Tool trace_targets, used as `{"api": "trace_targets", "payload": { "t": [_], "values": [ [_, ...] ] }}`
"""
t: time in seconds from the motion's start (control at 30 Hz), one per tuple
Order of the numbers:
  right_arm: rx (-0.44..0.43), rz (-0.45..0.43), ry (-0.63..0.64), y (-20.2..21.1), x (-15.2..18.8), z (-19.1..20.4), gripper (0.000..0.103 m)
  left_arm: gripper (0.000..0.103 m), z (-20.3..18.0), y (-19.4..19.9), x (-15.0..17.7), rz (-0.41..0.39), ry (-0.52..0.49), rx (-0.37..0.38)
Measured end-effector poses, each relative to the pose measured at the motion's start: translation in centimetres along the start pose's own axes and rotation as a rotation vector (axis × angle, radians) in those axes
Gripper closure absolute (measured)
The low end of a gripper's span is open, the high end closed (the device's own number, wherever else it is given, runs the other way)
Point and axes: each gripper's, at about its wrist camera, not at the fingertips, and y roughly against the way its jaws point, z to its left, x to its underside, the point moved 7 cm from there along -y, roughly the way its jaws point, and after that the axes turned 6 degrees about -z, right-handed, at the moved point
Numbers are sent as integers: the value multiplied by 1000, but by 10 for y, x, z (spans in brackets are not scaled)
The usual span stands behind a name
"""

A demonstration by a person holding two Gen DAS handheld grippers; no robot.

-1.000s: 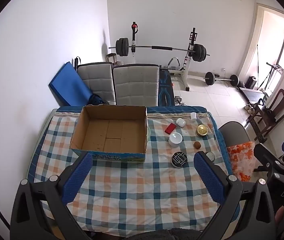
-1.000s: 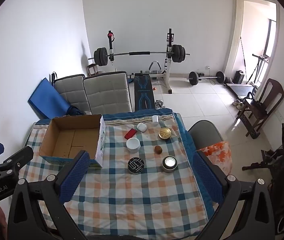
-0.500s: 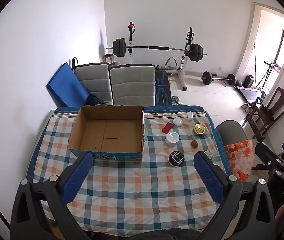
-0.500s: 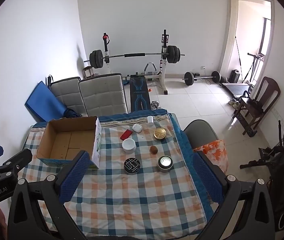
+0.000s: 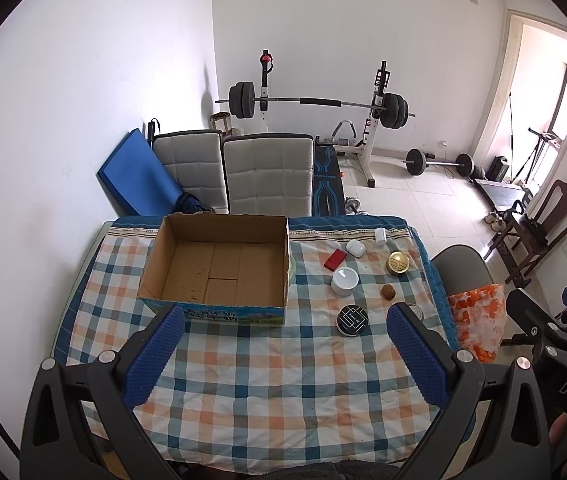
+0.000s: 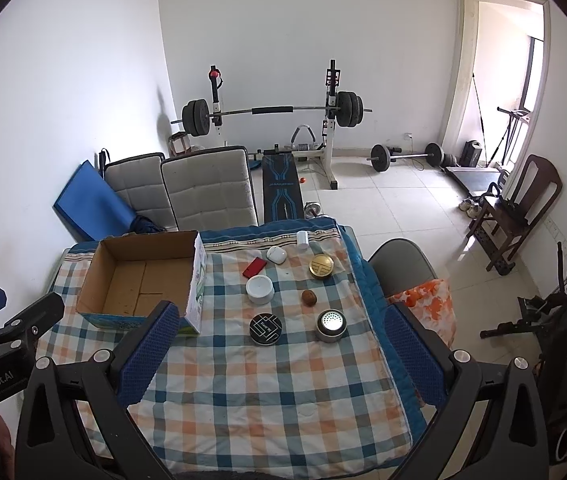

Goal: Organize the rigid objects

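Showing only in right wrist view: silver speaker (image 6: 330,325) unobstructed.

Empty cardboard box (image 5: 219,264) left, small rigid items (image 6: 261,288) scattered right.

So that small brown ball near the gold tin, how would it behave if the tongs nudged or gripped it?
The small brown ball looks round with no flat side, so a nudge would probably send it rolling, though the checked cloth may slow it. Its curved surface could squirt out from flat pads unless gripped across the middle. Its weight can't be told.
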Motion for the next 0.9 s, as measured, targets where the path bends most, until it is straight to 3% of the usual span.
{"api": "trace_targets", "payload": {
  "t": [0.9],
  "values": [
    [24, -24, -14, 1, -4, -5, 0, 0, -4, 5, -6, -14, 4, 1]
  ]
}}
